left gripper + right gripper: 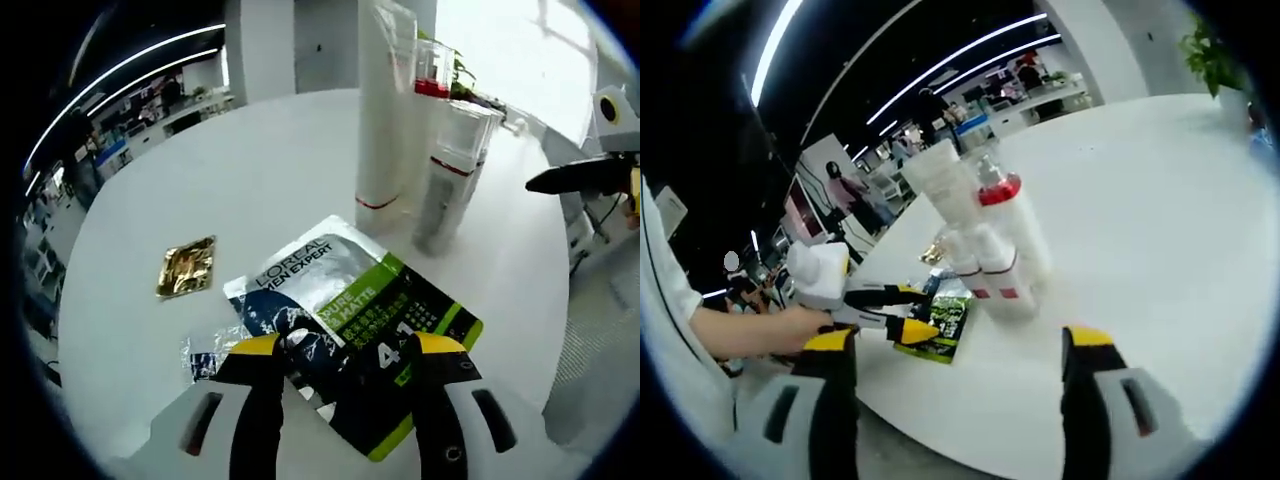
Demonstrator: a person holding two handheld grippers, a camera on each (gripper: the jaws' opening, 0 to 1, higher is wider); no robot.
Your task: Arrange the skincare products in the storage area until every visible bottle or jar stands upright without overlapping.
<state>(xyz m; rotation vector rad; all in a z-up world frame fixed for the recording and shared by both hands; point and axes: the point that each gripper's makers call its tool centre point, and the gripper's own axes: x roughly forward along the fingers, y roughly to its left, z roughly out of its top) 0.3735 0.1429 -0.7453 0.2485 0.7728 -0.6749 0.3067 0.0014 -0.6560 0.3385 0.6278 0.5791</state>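
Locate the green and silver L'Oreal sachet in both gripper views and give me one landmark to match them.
Left gripper view: the sachet lies flat on the white table, low centre, just beyond the left gripper.
Right gripper view: sachet at left of centre, under the left gripper.
Shared landmark: the cluster of upright white bottles.

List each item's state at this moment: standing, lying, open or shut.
tall white tube: upright on the table.
red-capped bottle: upright, behind the tubes.
white bottle with red band: upright.
green sachet: lying flat.
gold packet: lying flat.
left gripper: open, over the sachet.
right gripper: open, holding nothing.
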